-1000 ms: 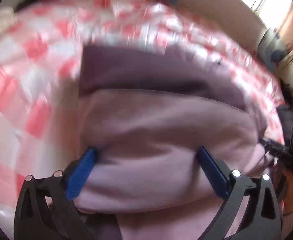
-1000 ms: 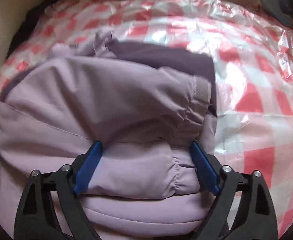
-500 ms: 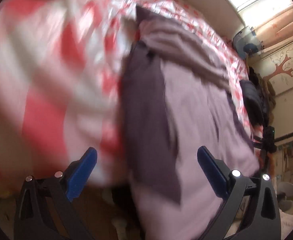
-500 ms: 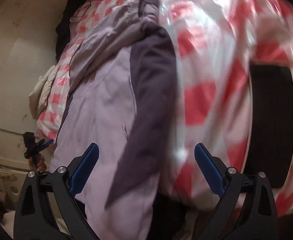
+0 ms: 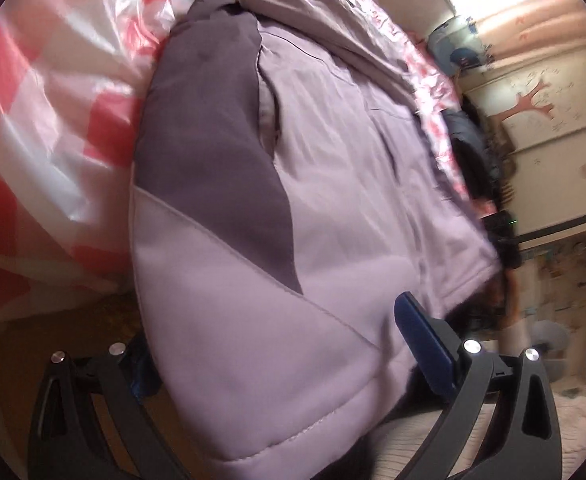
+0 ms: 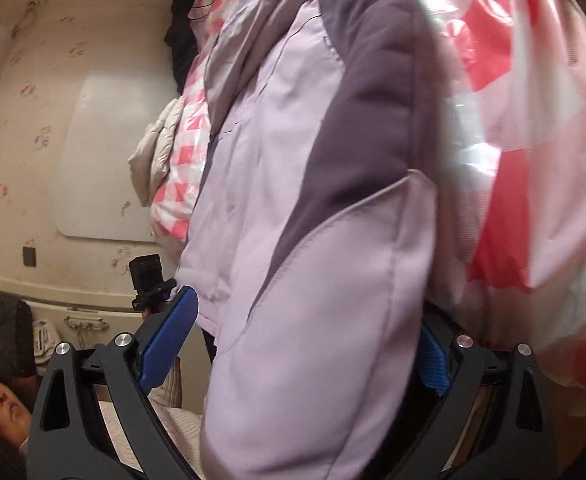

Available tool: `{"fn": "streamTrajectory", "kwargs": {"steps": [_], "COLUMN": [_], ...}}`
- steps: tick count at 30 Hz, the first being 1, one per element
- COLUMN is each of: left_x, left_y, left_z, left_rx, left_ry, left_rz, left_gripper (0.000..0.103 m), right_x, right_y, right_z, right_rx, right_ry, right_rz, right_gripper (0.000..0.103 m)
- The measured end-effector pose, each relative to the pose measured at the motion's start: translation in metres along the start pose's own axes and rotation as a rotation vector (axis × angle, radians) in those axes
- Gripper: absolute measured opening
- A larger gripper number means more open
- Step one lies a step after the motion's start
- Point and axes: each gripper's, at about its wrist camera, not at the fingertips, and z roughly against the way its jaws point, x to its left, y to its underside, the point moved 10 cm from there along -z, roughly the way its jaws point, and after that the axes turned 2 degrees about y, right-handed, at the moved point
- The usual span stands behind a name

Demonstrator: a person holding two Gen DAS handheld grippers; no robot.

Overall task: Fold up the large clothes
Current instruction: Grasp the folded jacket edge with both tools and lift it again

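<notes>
Lilac jacket (image 5: 333,208) spread flat on checked bed (image 5: 53,128), near hem overhanging for folding. Left tool (image 5: 277,360) and right tool (image 6: 301,360) released, straddling hem corners, not pinching.

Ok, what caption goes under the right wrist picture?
Open right gripper straddling the hem of a lilac-and-grey jacket on a red-checked cover.

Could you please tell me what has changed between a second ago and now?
Both tongs swung from above the folded lilac jacket out to its opposite ends: left tongs at one end, right tongs at the other, each straddling a padded edge with jaws wide. The jacket stayed folded on the red-checked cover.
</notes>
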Motion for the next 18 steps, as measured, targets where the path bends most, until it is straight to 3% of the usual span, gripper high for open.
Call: {"fn": "streamTrajectory", "kwargs": {"steps": [3,7,10,18], "left_x": [-0.005,-0.005,-0.001,-0.010], "left_y": [-0.002,-0.004,-0.004,-0.008], "left_z": [0.005,0.012,0.013,0.015], "left_rx": [-0.025,-0.067,-0.085,-0.125], "left_ry": [-0.171,-0.307,-0.366,-0.519], "left_rz": [-0.097,-0.163,-0.188,-0.300], "left_gripper": [0.096,0.096,0.096,0.096], "right_x": [0.000,-0.002,-0.003,0.000], "right_y": [-0.001,0.001,0.003,0.004], "right_z": [-0.002,-0.001,0.003,-0.003], "right_rx": [-0.006,-0.007,0.000,0.038], "right_ry": [-0.013,-0.009,0.009,0.020], "right_rz": [0.004,0.008,0.023,0.057], "right_gripper": [0.092,0.082,0.075,0.071]}}
